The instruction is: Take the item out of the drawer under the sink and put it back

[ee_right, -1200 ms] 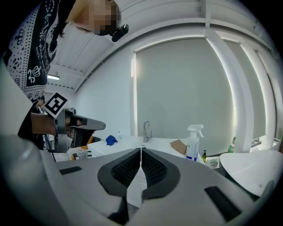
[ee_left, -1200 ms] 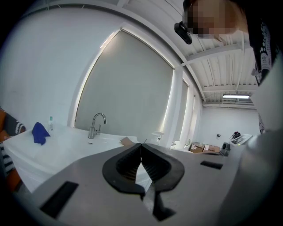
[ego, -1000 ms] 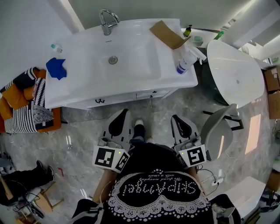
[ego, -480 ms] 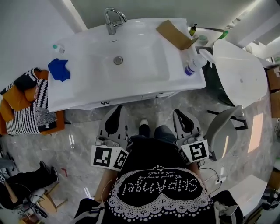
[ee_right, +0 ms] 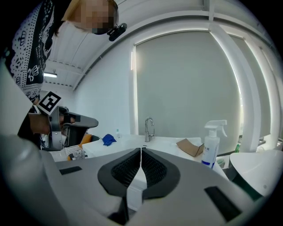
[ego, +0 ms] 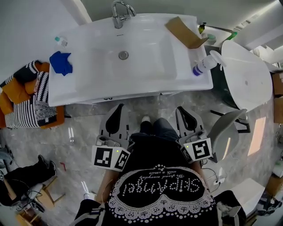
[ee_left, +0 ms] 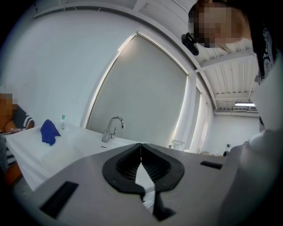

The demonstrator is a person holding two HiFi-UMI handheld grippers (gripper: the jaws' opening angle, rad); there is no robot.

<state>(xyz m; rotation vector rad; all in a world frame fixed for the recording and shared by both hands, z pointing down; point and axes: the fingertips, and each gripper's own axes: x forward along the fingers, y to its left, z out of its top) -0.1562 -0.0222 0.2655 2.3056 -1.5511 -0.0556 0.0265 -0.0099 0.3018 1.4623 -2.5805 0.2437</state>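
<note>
With the left claw (ego: 119,107) and right claw (ego: 181,109) both clenched on nothing and held side by side over open floor (ego: 84,128), just short of the sink (ego: 79,84) front edge, the shut drawer (ego: 132,95) beneath presumably conceals the unseen item.

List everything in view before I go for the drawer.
sink: one, white, straight ahead
tap: one, chrome, back of sink
cloth: one, blue, sink's left end
small bottle: one, clear, behind cloth
cardboard: one, brown, sink's back right
spray bottle: one, white, sink's right end
tub: one, white, right of sink
throw: one, black-white striped, orange seat at left
left gripper: grey, shut, empty, before sink
right gripper: grey, shut, empty, before sink
</note>
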